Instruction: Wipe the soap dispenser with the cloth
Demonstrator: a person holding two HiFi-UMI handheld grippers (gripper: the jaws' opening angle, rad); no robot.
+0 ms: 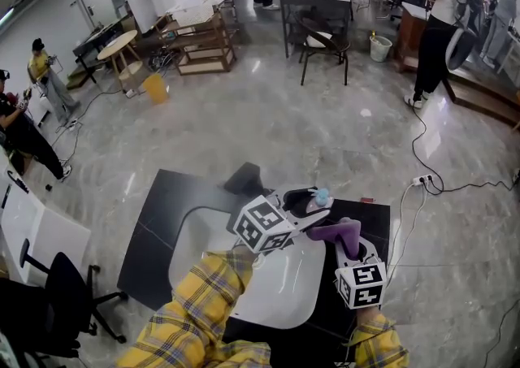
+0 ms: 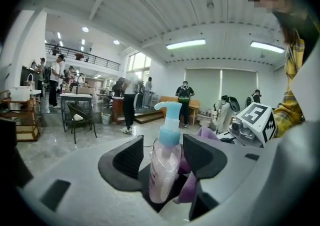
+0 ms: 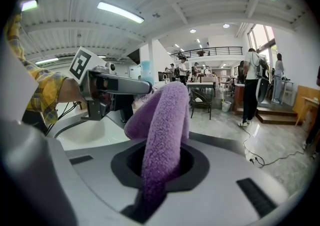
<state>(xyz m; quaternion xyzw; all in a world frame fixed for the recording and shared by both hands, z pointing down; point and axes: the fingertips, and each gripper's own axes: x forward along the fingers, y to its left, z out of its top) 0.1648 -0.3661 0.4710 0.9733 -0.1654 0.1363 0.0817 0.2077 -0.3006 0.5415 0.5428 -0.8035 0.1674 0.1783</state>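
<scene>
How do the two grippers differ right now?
The left gripper stands open around the upright soap dispenser, a gap showing beside it; the right gripper is shut on the purple cloth. The left gripper reaches across the white sink; the right gripper comes over the black counter. Both meet at the dispenser.

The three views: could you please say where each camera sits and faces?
Head view: on the person's head, looking steeply down at the sink; plaid sleeves, left gripper and right gripper show.
Left gripper view: on that gripper, looking along its jaws past the soap bottle between them; a sleeve shows.
Right gripper view: on that gripper, facing along jaws clamped on the purple cloth.
Shared: both gripper views show the cloth and the other gripper.
</scene>
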